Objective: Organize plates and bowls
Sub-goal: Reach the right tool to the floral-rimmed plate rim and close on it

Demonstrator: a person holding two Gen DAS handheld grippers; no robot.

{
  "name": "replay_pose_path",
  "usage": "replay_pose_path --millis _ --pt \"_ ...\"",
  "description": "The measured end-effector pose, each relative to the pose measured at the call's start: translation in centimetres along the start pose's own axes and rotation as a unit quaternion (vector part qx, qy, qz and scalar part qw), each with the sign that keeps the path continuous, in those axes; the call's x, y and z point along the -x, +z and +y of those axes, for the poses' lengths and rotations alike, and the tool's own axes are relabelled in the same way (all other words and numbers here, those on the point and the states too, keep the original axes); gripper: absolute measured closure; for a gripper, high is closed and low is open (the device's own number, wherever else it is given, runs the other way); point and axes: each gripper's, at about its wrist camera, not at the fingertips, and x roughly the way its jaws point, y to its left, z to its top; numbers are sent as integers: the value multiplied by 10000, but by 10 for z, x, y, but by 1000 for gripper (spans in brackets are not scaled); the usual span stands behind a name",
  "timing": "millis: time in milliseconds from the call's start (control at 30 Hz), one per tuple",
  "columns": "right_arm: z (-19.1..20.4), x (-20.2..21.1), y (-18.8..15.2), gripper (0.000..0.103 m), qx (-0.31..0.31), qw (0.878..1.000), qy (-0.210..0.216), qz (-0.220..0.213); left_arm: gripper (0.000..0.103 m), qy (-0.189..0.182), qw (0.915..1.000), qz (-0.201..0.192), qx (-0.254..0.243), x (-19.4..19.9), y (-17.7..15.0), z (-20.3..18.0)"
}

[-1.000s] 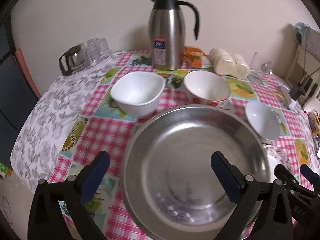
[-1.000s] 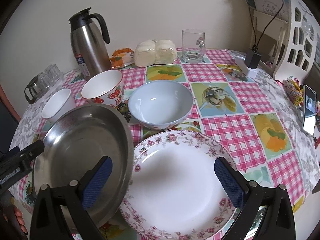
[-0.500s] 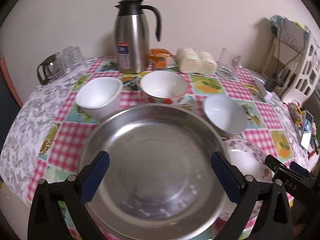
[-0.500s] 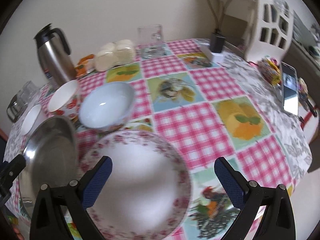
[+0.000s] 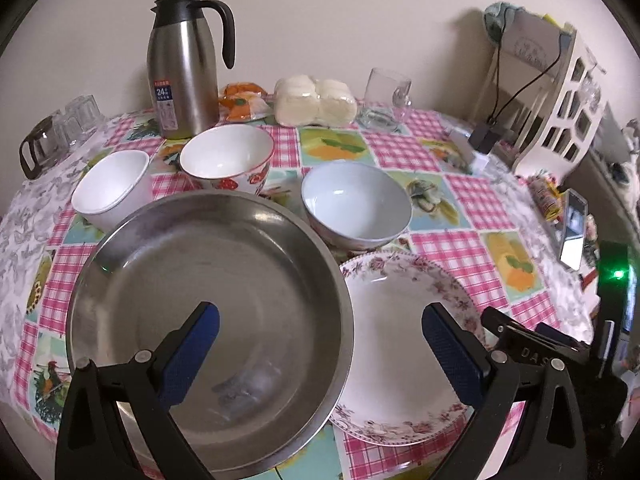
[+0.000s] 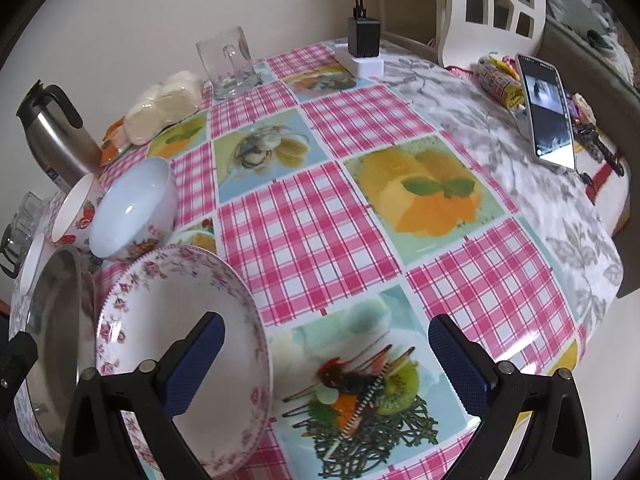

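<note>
1. My left gripper [image 5: 320, 344] was spread wide and held nothing. It hung over the near edge of the table [image 6: 320, 216], above the steel pan [image 5: 208, 320] and the floral plate [image 5: 404, 356].
2. My right gripper [image 6: 326, 354] was also wide apart and empty. Its left finger sat in front of the floral plate [image 6: 184, 320]; its right finger was over bare tablecloth.
3. The steel pan sat at the near left of the table. Its right rim overlapped the floral plate's left edge in the left wrist view.
4. The floral plate lay flat just right of the pan, near the table's front edge.
5. There were three bowls behind the pan and plate: a plain white bowl [image 5: 110, 186] far left, a strawberry-pattern bowl [image 5: 226, 158] in the middle and a pale blue bowl [image 5: 356, 204] on the right, just behind the floral plate.
6. All three bowls stood upright and separate, none stacked. I couldn't tell whether the blue bowl touched the plate.
7. Along the back wall stood a steel thermos jug [image 5: 182, 64], a bag of buns [image 5: 316, 102] and a glass mug [image 5: 386, 96].
8. A phone [image 6: 548, 112] lay at the far right of the table, screen lit.
9. My right gripper's body showed at the lower right of the left wrist view, just beside the floral plate.
</note>
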Motion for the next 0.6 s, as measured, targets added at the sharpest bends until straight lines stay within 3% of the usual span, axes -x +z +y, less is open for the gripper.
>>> replay_pose_path --millis 100,233,300,533,600 --pt "-2 -5 -2 0 43 10000 -30 74 2 197 9997 58 -148 -6 -3 -7" --pt "1 -10 -4 0 106 9998 2 172 2 46 9999 130 -66 -8 -3 -7" --pt "4 -10 -5 2 160 9997 71 168 2 228 9997 35 -81 -5 -2 -7" --pt "14 -12 -6 21 242 9990 250 264 2 -22 9998 98 155 -8 2 0" --pt "14 -15 -7 28 226 9988 295 321 2 56 9998 91 155 -8 2 0"
